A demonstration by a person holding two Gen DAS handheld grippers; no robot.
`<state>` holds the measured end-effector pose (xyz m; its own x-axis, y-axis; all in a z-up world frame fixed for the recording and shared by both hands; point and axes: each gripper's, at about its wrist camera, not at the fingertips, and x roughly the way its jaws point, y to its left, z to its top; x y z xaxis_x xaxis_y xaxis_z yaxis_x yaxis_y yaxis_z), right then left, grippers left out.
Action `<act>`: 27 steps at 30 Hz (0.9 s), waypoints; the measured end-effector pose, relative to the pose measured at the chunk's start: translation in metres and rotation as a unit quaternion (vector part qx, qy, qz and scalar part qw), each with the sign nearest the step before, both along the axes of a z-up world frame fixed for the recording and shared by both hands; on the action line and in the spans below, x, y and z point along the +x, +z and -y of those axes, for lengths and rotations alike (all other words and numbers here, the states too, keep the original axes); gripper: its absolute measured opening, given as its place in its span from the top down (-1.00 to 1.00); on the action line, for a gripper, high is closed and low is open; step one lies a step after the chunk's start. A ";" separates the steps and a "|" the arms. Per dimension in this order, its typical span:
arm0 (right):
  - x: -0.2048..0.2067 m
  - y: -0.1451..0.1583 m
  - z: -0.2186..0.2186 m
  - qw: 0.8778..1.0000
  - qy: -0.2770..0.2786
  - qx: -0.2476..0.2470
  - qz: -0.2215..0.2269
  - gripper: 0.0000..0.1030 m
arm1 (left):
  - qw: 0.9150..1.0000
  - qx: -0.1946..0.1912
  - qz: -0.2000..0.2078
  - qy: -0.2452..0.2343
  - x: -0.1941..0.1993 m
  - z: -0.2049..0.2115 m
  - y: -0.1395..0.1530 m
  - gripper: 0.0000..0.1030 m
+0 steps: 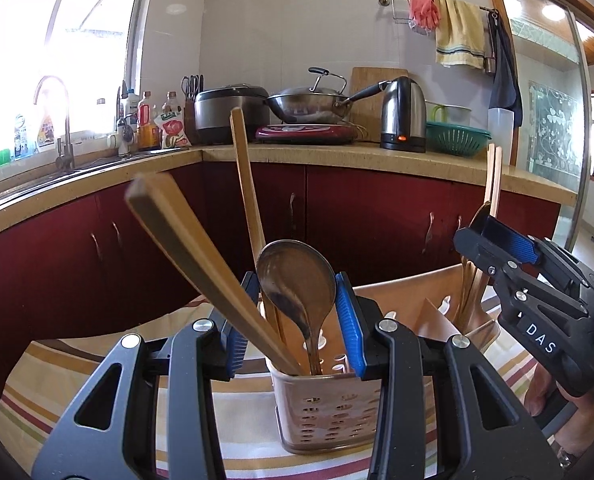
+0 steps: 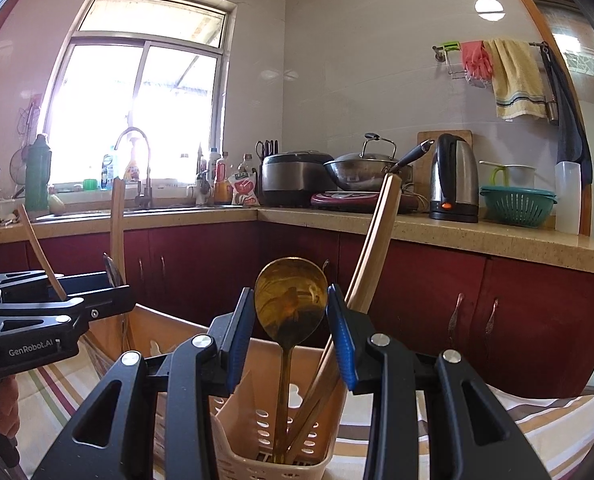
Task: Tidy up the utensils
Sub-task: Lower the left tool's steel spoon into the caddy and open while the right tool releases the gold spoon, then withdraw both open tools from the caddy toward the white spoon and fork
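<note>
A tan perforated utensil holder (image 1: 329,412) stands on a striped tablecloth; it also shows in the right wrist view (image 2: 257,432). In its left compartment stand a steel spoon (image 1: 297,276), bowl up, and wooden chopsticks (image 1: 177,232). My left gripper (image 1: 297,312) is open, its blue pads either side of that spoon's bowl. In the right compartment stand a gold spoon (image 2: 291,300) and chopsticks (image 2: 373,248). My right gripper (image 2: 291,332) is open around the gold spoon's bowl. The right gripper also shows in the left wrist view (image 1: 505,240).
A beige counter (image 1: 337,156) over red cabinets runs behind, with a sink tap (image 1: 57,120), rice cooker (image 1: 229,108), wok (image 1: 313,100), kettle (image 1: 403,116) and green colander (image 1: 457,136). The striped tablecloth (image 1: 57,392) covers the table under the holder.
</note>
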<state>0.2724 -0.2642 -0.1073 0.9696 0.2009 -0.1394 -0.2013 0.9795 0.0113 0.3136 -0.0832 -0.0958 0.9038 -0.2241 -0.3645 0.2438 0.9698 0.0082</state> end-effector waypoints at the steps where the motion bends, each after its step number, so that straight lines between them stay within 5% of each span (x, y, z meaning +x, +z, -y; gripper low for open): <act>1: 0.000 -0.001 0.000 1.000 0.000 -0.001 0.000 0.27 | 1.000 0.001 -0.001 0.000 0.000 0.000 -0.001 0.26; 5: 0.000 0.000 0.001 1.000 0.000 -0.001 -0.003 0.26 | 1.000 0.003 -0.002 0.000 0.001 0.001 -0.003 0.21; 11: -0.004 -0.003 -0.004 1.000 0.007 -0.015 -0.001 -0.09 | 1.000 0.000 -0.004 0.007 0.003 -0.001 -0.001 0.01; 27: -0.028 0.011 0.004 1.000 -0.003 0.003 -0.014 -0.13 | 1.000 -0.011 -0.005 0.009 -0.011 -0.009 0.009 -0.27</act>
